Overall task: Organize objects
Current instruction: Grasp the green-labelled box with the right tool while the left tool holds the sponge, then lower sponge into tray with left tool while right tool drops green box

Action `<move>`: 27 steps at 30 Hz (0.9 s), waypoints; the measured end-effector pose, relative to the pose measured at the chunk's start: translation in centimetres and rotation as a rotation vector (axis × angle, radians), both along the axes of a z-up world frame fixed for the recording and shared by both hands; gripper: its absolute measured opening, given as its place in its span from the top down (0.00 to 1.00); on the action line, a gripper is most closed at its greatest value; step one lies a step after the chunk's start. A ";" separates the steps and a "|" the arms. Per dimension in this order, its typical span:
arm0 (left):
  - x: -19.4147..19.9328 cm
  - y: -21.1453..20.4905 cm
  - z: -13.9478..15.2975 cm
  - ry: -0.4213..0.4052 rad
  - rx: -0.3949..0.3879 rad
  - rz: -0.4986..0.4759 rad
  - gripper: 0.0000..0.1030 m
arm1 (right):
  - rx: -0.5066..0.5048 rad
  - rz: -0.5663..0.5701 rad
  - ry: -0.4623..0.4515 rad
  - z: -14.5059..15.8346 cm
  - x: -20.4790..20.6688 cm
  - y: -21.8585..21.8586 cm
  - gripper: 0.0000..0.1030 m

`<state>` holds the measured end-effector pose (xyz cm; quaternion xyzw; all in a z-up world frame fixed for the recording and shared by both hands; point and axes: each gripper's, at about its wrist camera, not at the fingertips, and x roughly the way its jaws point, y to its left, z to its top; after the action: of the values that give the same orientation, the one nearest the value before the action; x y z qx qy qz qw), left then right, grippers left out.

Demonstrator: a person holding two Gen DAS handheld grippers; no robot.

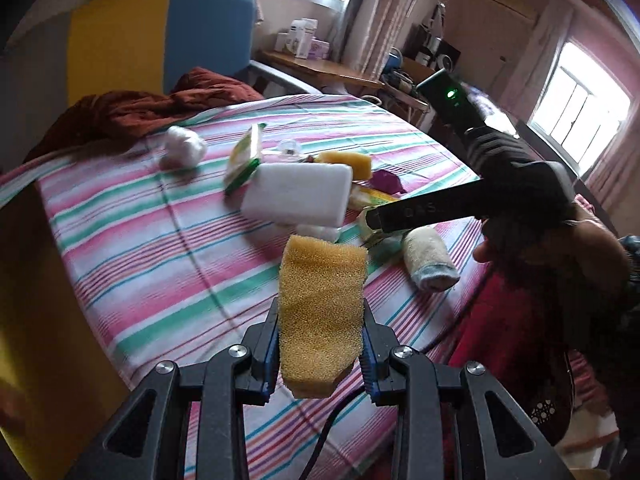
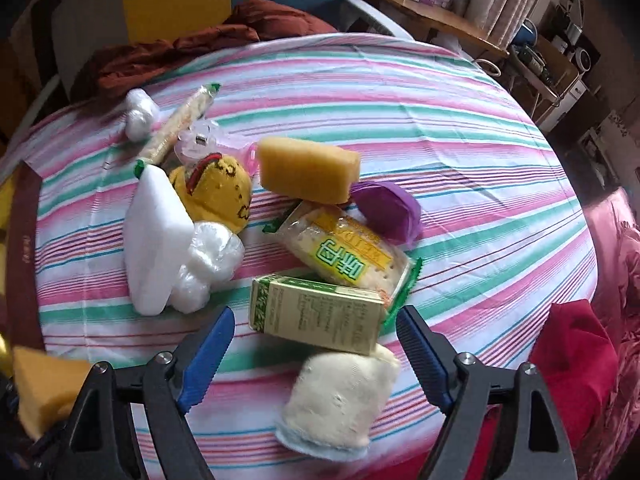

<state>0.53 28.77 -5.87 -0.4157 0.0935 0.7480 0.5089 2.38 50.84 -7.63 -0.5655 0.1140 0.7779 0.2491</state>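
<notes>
A: State the condition of the left gripper.

B: It is clamped on a yellow sponge. The sponge is a coarse, open-pored foam block standing upright between the blue ribbed pads, and it bulges above them. It is lifted off the striped sheet.

A: And beyond that sponge?

B: Ahead of it a smooth white foam block leans tilted, touching a flat cracker packet with green edges. Further ahead lies a second yellow sponge. Ahead to the left sits a crinkled white plastic ball. Ahead to the right, the other handheld unit hangs over a rolled cream sock.

A: State the condition of the right gripper.

B: Its jaws stand wide apart and hold nothing. The pads are blue and serrated.

A: What lies between and beyond them?

B: Between the fingers, nearest, is the rolled sock, soft knit with a pale blue cuff. Just ahead and touching it lies a rectangular cardboard carton with green print. A clear-wrapped cracker pack rests against the carton's far side. Further ahead are the rectangular sponge and a purple paper cup. Ahead to the left stand the white block, a bunched clear plastic bag and a yellow knit item. The striped cotton sheet carries all of it.
</notes>
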 end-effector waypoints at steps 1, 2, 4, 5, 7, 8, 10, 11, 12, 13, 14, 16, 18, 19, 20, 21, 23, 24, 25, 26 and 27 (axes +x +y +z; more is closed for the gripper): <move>-0.1 -0.3 -0.1 -0.004 0.001 0.009 0.68 | 0.005 -0.010 -0.011 -0.5 -0.3 0.1 0.18; -0.2 -0.7 -0.1 -0.010 0.005 0.017 0.68 | 0.010 -0.019 -0.017 -0.9 -0.4 0.1 0.18; -0.4 -1.1 0.0 -0.011 0.010 0.027 0.68 | 0.015 -0.044 -0.028 -1.8 -0.6 0.5 0.22; -0.4 -1.3 0.1 -0.008 0.012 0.030 0.68 | 0.002 -0.063 -0.020 -2.0 -0.4 0.8 0.27; -0.2 -1.7 0.3 0.002 0.021 0.032 0.68 | 0.008 -0.078 0.034 -0.8 0.3 1.0 0.27; -0.1 -1.9 0.4 0.005 0.026 0.033 0.68 | 0.020 -0.081 0.059 -0.1 0.7 0.9 0.27; -0.1 -2.3 0.7 0.000 0.039 0.039 0.68 | 0.027 -0.090 0.121 1.4 1.7 0.8 0.27; -0.1 -2.4 0.9 -0.001 0.044 0.042 0.68 | 0.022 -0.093 0.152 2.1 2.3 0.7 0.27; -0.1 -2.6 1.0 0.000 0.049 0.045 0.68 | 0.023 -0.098 0.178 2.7 2.8 0.5 0.27; 0.0 -2.8 1.3 0.002 0.056 0.048 0.68 | 0.017 -0.095 0.215 3.3 3.3 0.3 0.27; 0.1 -3.0 1.5 0.004 0.060 0.050 0.68 | 0.002 -0.089 0.261 4.0 4.0 -0.1 0.27; 0.2 -3.6 1.9 0.009 0.067 0.063 0.68 | 0.004 -0.075 0.311 5.0 4.7 -0.6 0.27; 0.1 -4.3 2.2 0.010 0.073 0.078 0.68 | 0.002 -0.054 0.346 5.6 4.9 -1.7 0.27; 0.1 -4.8 2.4 0.013 0.077 0.090 0.68 | -0.006 -0.042 0.366 5.9 5.1 -2.1 0.27; 0.0 -5.3 2.6 0.016 0.081 0.104 0.68 | -0.011 -0.028 0.382 6.2 5.1 -2.7 0.27; -0.1 -5.9 2.9 0.018 0.084 0.118 0.68 | -0.015 -0.012 0.394 6.5 5.0 -3.4 0.27; -0.3 -7.2 3.4 0.028 0.095 0.155 0.68 | -0.026 0.022 0.418 7.0 4.6 -4.3 0.27; -0.4 -7.8 3.7 0.033 0.100 0.172 0.68 | -0.030 0.038 0.428 7.2 4.4 -4.8 0.27; -0.5 -8.8 4.1 0.041 0.106 0.198 0.68 | -0.037 0.056 0.441 7.5 4.3 -5.4 0.27; -0.7 -9.5 4.3 0.047 0.110 0.217 0.67 | -0.045 0.074 0.453 7.8 4.1 -6.1 0.27; -0.8 -10.5 4.6 0.056 0.112 0.244 0.67 | -0.058 0.097 0.464 8.0 3.8 -7.0 0.27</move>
<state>-0.30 18.30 -1.29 -0.3739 0.0144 0.8197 0.4337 6.19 43.88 0.37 -0.3832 0.1629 0.8946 0.1622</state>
